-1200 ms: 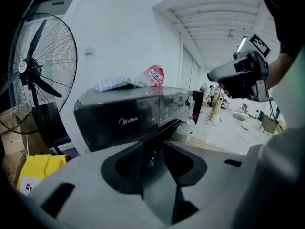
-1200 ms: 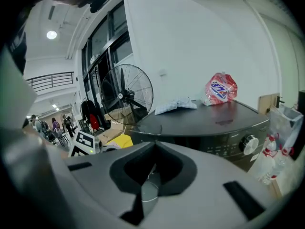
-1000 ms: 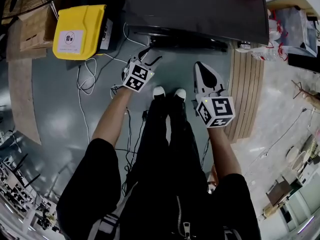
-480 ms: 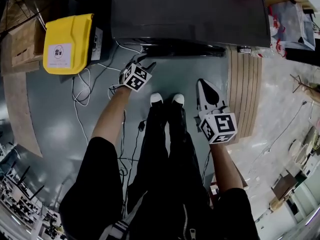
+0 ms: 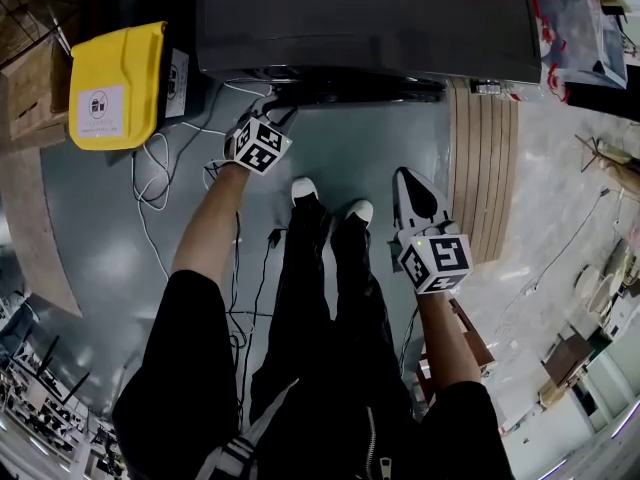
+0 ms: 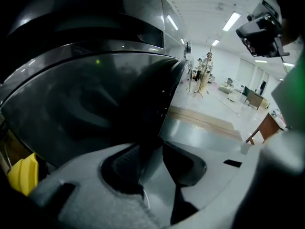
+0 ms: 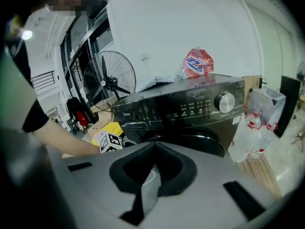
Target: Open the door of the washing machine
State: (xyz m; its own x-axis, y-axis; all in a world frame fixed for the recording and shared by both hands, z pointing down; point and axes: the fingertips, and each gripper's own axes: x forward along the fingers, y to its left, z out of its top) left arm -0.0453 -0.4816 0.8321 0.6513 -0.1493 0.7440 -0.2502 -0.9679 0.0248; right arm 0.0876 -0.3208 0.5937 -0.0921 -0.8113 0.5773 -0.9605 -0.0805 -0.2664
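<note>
A dark front-loading washing machine (image 5: pixel 370 18) stands ahead of me, its round door (image 5: pixel 350 90) low on the front. My left gripper (image 5: pixel 276 115) is at the door's left edge. In the left gripper view the door (image 6: pixel 95 109) fills the left side and its dark rim (image 6: pixel 164 94) runs down between the closing jaws of the left gripper (image 6: pixel 153 149). Floor still shows between the rim and the right-hand pad. My right gripper (image 5: pixel 408 180) hangs shut and empty beside my right leg, away from the machine (image 7: pixel 190 109).
A yellow box (image 5: pixel 115 83) sits left of the machine, with white cables (image 5: pixel 160 173) trailing over the grey floor. Wooden slats (image 5: pixel 485 168) lie at the right, and a bag of bottles (image 5: pixel 575 28) stands beyond them. My shoes (image 5: pixel 303 188) are just short of the door.
The left gripper has dropped to the door's left edge and its jaws have narrowed around the rim. The right gripper has drawn back from the machine toward my leg.
</note>
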